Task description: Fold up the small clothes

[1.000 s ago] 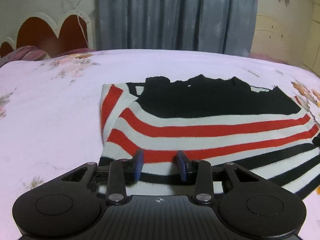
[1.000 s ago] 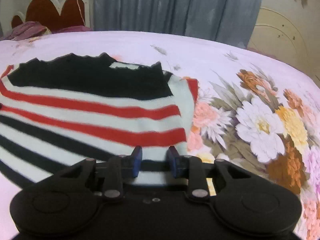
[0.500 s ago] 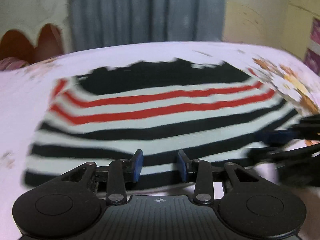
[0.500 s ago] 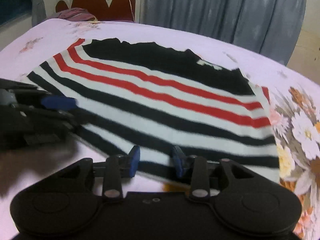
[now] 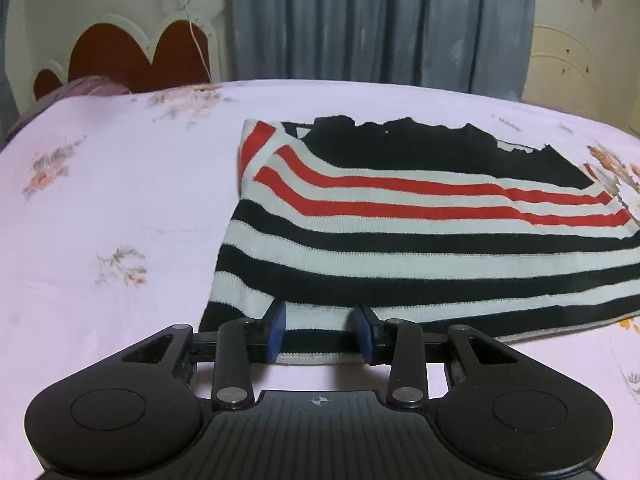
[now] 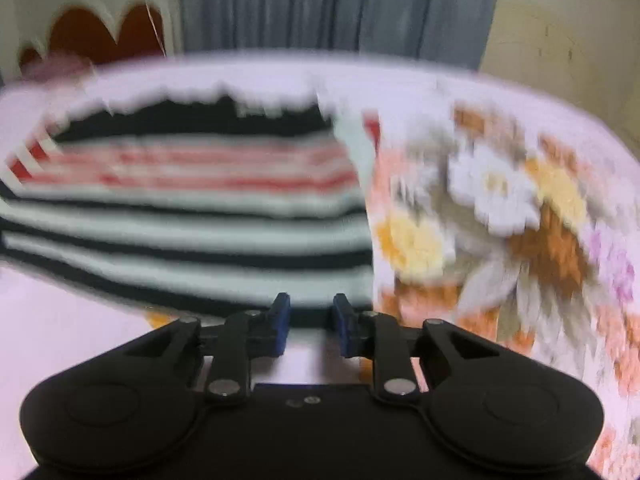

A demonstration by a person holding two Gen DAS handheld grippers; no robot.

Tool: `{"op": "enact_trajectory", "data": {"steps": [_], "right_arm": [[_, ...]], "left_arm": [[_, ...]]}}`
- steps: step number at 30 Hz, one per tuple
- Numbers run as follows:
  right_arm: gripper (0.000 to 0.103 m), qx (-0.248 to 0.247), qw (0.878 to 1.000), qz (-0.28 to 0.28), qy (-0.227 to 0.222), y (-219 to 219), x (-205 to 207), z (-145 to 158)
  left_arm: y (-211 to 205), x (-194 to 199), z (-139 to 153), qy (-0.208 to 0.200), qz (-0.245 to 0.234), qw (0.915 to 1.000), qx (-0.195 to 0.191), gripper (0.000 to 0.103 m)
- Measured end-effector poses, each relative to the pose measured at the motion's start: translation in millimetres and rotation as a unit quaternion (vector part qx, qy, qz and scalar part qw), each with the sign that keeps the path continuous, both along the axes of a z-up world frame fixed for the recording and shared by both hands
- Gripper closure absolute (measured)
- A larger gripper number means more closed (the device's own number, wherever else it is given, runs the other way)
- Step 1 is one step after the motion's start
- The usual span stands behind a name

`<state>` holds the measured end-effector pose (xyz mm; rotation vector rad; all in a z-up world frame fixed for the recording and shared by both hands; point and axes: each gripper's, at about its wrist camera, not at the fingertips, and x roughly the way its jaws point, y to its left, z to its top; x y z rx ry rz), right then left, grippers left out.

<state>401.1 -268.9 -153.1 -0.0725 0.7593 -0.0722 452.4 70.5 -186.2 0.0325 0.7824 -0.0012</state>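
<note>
Lying flat on the bed [image 5: 100,184], the striped sweater [image 5: 420,240] is folded into a broad rectangle, black at the far edge, then red and white bands, then black and white bands toward the near hem. The left claw [image 5: 320,330] sits low at that hem near the sweater's left corner, its blue fingertips [image 5: 278,328] spread apart with the hem showing between them, gripping nothing. The right claw [image 6: 308,322] is at the hem near the right corner, released too, beside the big flower print on the bedspread; that view is blurred. A grey curtain [image 5: 380,20] hangs behind the bed, beside a red scalloped headboard [image 5: 132,56].
</note>
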Motion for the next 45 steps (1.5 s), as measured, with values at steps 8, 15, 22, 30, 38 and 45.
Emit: {"op": "enact_trajectory", "data": {"steps": [8,15,22,30,38,45], "right_arm": [[0.082,-0.003,1.0,0.006,-0.002,-4,-1,-1],[0.082,-0.005,1.0,0.004,-0.007,-5,-1,-2],[0.082,-0.006,1.0,0.005,-0.011,-5,-3,-4],[0.052,-0.011,0.999,0.008,-0.031,-1,-14,9],[0.072,0.016,0.997,0.008,-0.08,-4,-78,12],[0.072,0.05,0.995,0.017,-0.081,1,-100,12]], "left_arm": [[7,-7,-1,-0.006,0.003,0.9999,0.008,0.066],[7,-5,-5,-0.007,0.007,0.9999,0.008,0.066],[10,-2,-6,-0.003,0.008,1.0,0.002,0.066],[16,-15,8,-0.014,-0.008,0.9999,0.002,0.048],[9,-71,24,-0.037,0.024,0.9988,-0.021,0.003],[11,-90,19,-0.028,0.053,0.9918,-0.113,0.013]]}}
